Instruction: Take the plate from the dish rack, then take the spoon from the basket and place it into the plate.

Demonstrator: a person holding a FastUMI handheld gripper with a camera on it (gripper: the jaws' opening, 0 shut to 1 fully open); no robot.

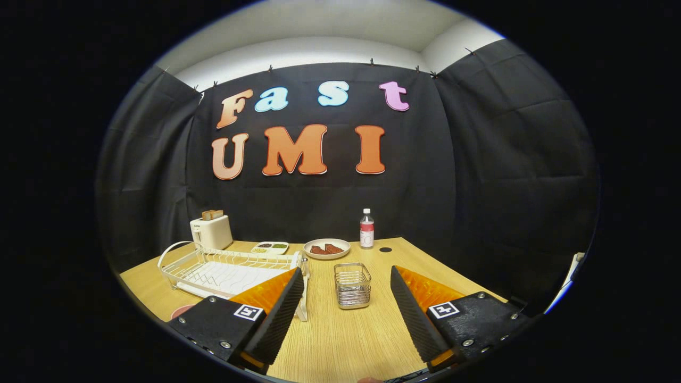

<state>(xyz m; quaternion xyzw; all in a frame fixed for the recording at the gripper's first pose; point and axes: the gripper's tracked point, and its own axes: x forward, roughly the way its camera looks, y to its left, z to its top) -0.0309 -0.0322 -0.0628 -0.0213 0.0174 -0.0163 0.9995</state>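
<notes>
A wooden counter (340,330) carries a white dish rack (229,268) along its left edge, a wire basket (352,285) mid-counter, and a pink plate (182,310) peeking at the near-left edge. The tool (346,314) hovers spread, holding nothing.

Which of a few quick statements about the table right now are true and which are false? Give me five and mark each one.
1. The tongs are open, with nothing between them. True.
2. The basket stands on the table just ahead of the tongs. True.
3. The bottle lies on its side in the rack. False: it stands upright at the back of the table, beside the plate of food.
4. The toaster stands beyond the rack, by the wall. True.
5. The basket sits inside the rack. False: it stands on the table beside the rack, apart from it.
</notes>
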